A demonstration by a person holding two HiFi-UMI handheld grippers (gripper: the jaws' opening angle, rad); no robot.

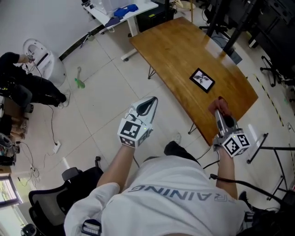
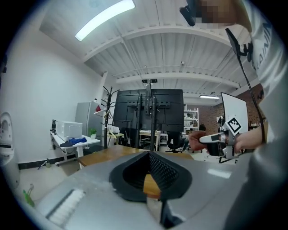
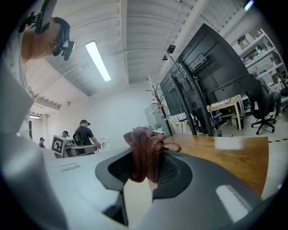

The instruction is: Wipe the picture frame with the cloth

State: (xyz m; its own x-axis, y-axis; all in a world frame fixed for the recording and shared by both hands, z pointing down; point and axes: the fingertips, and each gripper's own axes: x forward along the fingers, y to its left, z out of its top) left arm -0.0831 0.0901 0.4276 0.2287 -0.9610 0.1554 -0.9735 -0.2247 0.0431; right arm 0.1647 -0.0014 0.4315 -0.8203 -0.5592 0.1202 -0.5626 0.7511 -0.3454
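A small black picture frame (image 1: 202, 79) lies flat on the wooden table (image 1: 184, 50), toward its near right end. My right gripper (image 1: 220, 105) hovers over the table's near edge, a short way below the frame, shut on a bunched reddish-brown cloth (image 1: 216, 107). In the right gripper view the cloth (image 3: 146, 152) sticks up from between the shut jaws of that gripper (image 3: 148, 167). Out over the floor, left of the table, my left gripper (image 1: 152, 101) is held shut with nothing in it. The left gripper view shows this gripper (image 2: 150, 156) facing the table (image 2: 112, 153), level with its top.
A white desk (image 1: 138, 9) with a blue item (image 1: 125, 10) stands at the back. A person (image 1: 18, 83) and a white machine (image 1: 44, 60) are at the left. Black stands (image 1: 272, 152) and cables crowd the right; an office chair (image 1: 50, 203) sits at the bottom left.
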